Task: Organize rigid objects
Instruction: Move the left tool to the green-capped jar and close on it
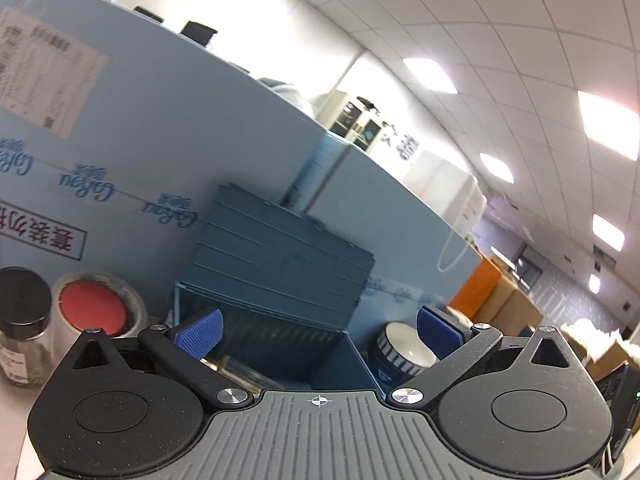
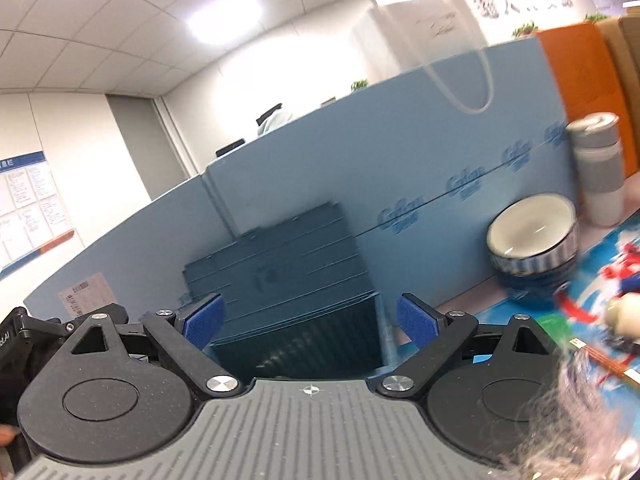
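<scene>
A dark blue storage box (image 1: 280,280) with its lid raised stands against a light blue carton (image 1: 132,140). My left gripper (image 1: 320,332) is open and empty, just in front of the box's opening. My right gripper (image 2: 310,326) is open and empty, also facing the box (image 2: 292,292). A blue-and-white bowl (image 1: 400,356) sits right of the box and shows in the right wrist view (image 2: 534,240). A tape roll with a red centre (image 1: 96,308) and a black-capped glass jar (image 1: 24,328) stand left of the box.
A white and grey tumbler (image 2: 598,172) stands right of the bowl. Chopsticks (image 2: 600,360) and a small cream object (image 2: 624,314) lie on a colourful mat (image 2: 560,312). Orange and brown cartons (image 1: 500,296) stand behind at the right.
</scene>
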Motion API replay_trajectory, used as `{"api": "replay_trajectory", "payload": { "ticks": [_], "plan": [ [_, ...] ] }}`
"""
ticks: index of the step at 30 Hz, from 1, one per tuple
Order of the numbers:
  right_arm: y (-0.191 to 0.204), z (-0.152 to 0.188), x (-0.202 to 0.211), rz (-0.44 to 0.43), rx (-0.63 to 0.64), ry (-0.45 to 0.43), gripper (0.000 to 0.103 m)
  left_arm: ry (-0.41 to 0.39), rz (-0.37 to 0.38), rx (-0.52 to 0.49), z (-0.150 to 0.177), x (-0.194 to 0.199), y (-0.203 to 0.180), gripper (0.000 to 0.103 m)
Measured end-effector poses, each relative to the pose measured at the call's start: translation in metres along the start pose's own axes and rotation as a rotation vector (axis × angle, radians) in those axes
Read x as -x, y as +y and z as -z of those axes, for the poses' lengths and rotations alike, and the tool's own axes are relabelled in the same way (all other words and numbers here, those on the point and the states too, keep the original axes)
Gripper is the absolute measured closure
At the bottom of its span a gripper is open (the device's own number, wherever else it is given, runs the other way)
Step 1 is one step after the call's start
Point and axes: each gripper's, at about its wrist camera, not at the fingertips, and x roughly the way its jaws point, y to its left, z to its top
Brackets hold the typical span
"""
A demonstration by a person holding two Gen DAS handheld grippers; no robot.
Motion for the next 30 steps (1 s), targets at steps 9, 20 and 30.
{"api": "replay_trajectory", "payload": {
  "ticks": [9, 20, 30],
  "plan": [
    [-0.055, -0.003, 0.048, 0.088, 0.001, -0.096, 0.005, -0.043, 0.044, -0.064, 0.010, 0.002, -0.036, 0.000],
    [-0.130, 0.007, 0.072, 0.246, -0.084, -0.174, 0.005, 0.168, 0.136, -0.149, 0.050, -0.068, -0.113, 0.000],
    [-0.179, 0.015, 0.070, 0.282, -0.152, -0.286, 0.005, 0.220, 0.117, -0.464, 0.141, -0.126, -0.164, 0.001]
  ]
}}
